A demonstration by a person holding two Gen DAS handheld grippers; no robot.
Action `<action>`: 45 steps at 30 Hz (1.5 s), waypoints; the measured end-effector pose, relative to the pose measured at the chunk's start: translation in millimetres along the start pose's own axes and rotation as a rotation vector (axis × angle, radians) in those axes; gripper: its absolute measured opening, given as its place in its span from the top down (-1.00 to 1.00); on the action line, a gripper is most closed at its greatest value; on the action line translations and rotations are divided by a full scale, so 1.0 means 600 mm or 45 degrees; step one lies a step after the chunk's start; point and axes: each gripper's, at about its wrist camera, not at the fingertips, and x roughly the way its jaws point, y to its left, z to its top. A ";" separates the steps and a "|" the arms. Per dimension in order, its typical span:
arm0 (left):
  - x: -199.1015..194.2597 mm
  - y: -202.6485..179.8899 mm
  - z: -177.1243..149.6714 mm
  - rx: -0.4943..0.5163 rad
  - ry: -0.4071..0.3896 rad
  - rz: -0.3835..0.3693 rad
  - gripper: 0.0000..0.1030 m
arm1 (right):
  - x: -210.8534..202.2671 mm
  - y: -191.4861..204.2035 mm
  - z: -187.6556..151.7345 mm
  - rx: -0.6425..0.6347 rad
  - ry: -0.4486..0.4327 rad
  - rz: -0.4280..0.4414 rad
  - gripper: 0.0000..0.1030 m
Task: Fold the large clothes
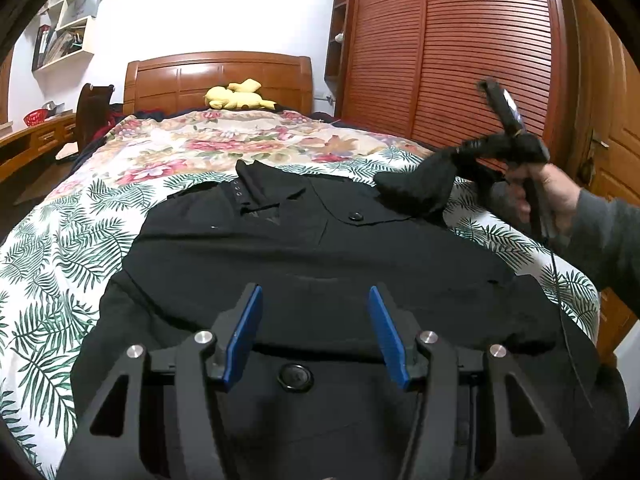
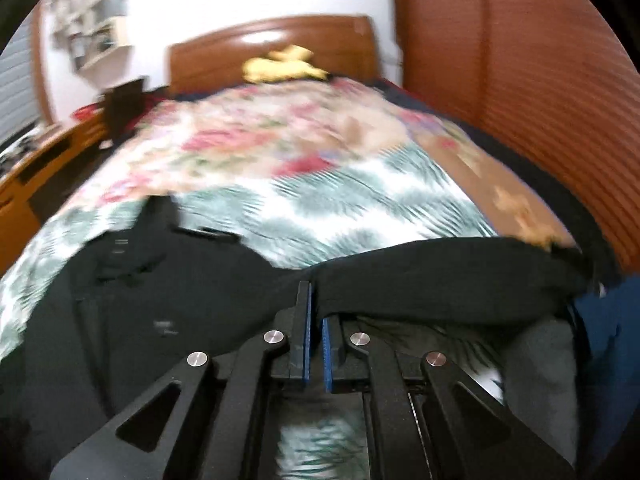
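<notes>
The whole right wrist view is smeared by motion: the print of the floral and palm-leaf bedspread (image 2: 320,184) is softened, and the yellow plush toy (image 2: 284,65) at the far wooden headboard (image 2: 224,46) is reduced to a shapeless patch. The contents of the white wall shelves (image 2: 96,24) at far left cannot be made out. In the left wrist view, the near hem of the black buttoned coat (image 1: 320,248) is hidden behind the left gripper (image 1: 316,300). The grey sleeve (image 1: 608,236) is cut off by the right edge. The fingertips of the right gripper (image 1: 452,156) are lost in black cloth.
</notes>
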 end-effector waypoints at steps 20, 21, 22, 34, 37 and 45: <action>-0.001 0.001 0.000 0.008 -0.001 -0.008 -0.05 | -0.081 0.174 -0.092 -0.369 0.155 0.181 0.55; -0.001 0.001 0.001 0.008 -0.001 -0.010 -0.05 | -0.091 0.168 -0.086 -0.365 0.132 0.174 0.44; -0.001 0.000 0.001 0.009 -0.001 -0.011 -0.05 | -0.100 0.159 -0.080 -0.352 0.106 0.163 0.36; -0.001 -0.002 0.000 0.010 0.003 -0.017 -0.05 | -0.022 0.014 -0.059 -0.064 0.162 -0.040 -0.05; 0.001 -0.001 0.000 0.010 0.007 -0.017 -0.05 | 0.002 -0.020 -0.077 0.025 0.203 -0.063 -0.04; 0.003 0.001 -0.001 0.012 0.013 -0.019 -0.05 | 0.058 -0.087 -0.118 0.179 0.307 -0.100 -0.04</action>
